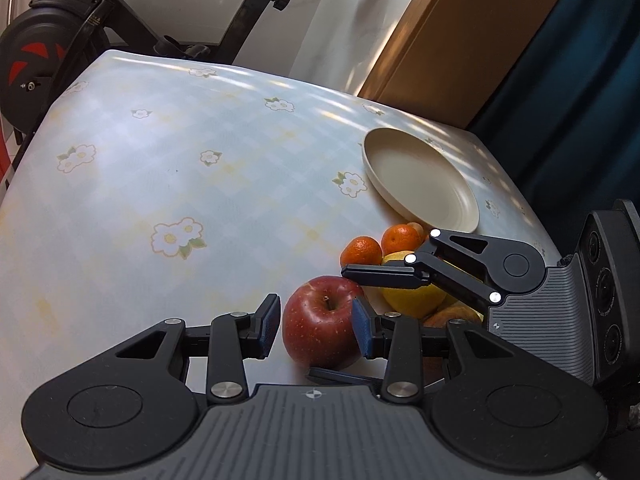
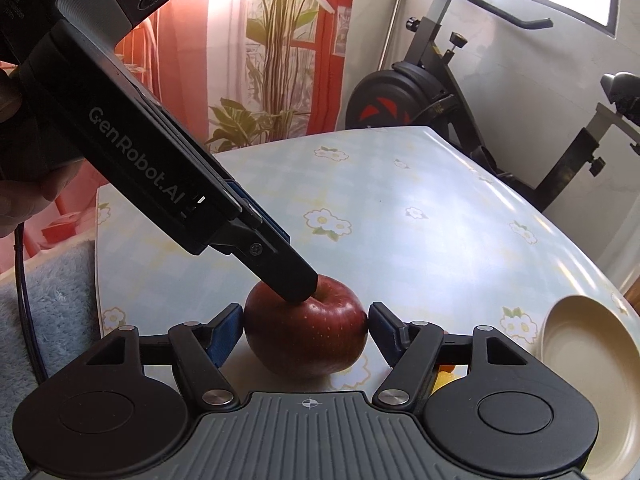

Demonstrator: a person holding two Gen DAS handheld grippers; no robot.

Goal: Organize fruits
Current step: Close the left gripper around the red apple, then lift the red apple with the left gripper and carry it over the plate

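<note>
Pickup of red apple (image 2: 306, 344) near the desk (image 2: 400, 220) edge: right claw (image 2: 305, 320) clamps its flanks; left claw (image 1: 316, 320) (narrowly parted, empty) touches its top. Next, we lift toward plate (image 2: 560, 332).

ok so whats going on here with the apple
A person holds a gripper in each hand. The right gripper has its pads against both sides of the apple, which sits on the table. The left gripper, jaws slightly apart, has its tip on the apple's top. The plate is empty; the oranges lie piled beside it.
</note>
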